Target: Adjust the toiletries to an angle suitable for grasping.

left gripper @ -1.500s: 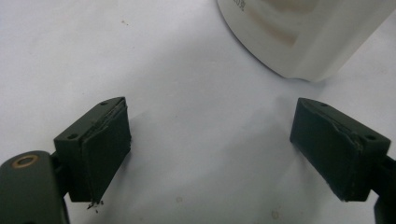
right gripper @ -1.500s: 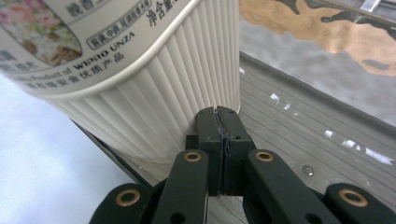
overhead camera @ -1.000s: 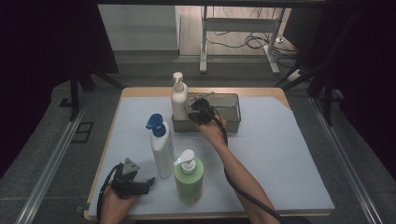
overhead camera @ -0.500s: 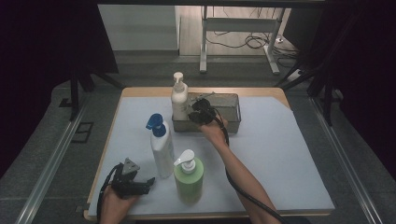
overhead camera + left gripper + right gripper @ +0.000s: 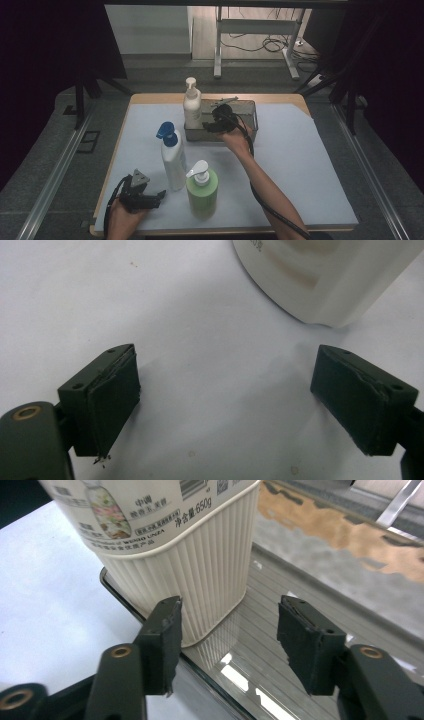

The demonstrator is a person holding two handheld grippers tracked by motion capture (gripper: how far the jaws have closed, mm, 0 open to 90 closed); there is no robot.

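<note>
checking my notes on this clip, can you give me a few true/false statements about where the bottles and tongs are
1. The cream bottle stands in the tray. True.
2. The right tongs are clamped on the cream bottle. False: their jaws have just been opening, and the pads stand apart from the bottle, with its corner between them.
3. The left tongs are open over the bare mat. True.
4. The green bottle lies on its side. False: it stands upright, on the mat near the front edge.
5. The blue-capped bottle stands in the tray. False: it stands on the mat, beside the green bottle.
</note>
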